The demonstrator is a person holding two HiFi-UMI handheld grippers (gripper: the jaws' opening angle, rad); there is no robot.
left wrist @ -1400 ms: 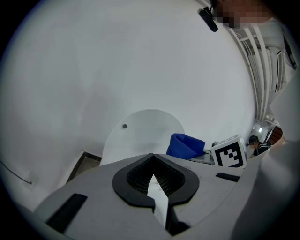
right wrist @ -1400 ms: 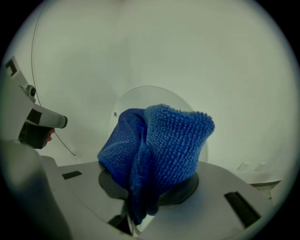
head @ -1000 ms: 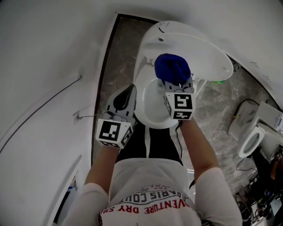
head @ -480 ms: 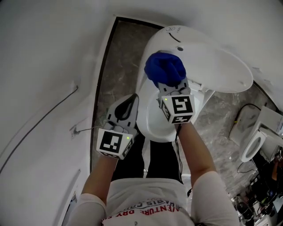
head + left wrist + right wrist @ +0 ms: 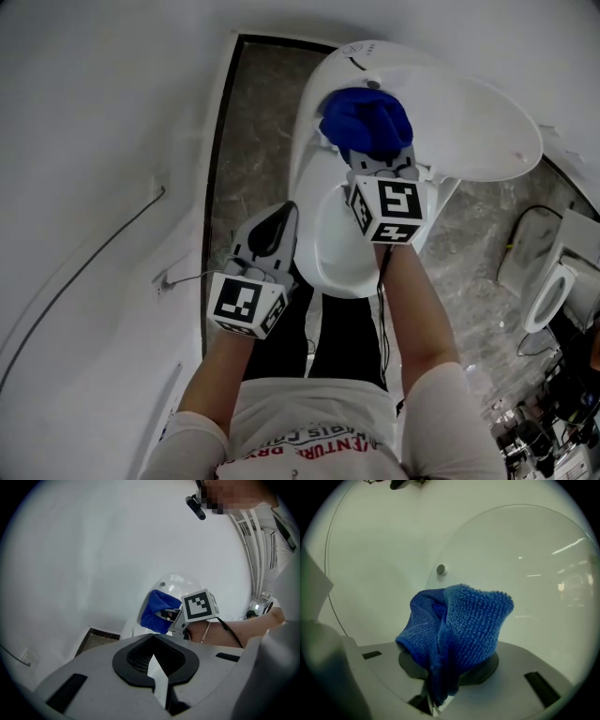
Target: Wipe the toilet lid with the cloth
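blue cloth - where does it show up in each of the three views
Head view: upper centre, blue cloth bunched at the right gripper's tip, in front of the toilet lid.
Left gripper view: centre, just left of the right gripper's marker cube.
Right gripper view: centre, clamped in that gripper's jaws.
Shared landmark: the white toilet lid, behind the cloth in all three.

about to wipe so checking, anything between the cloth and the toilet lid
Nothing visible. The blue cloth, clamped in the right gripper, faces bare toilet lid; the left gripper is off to the side.
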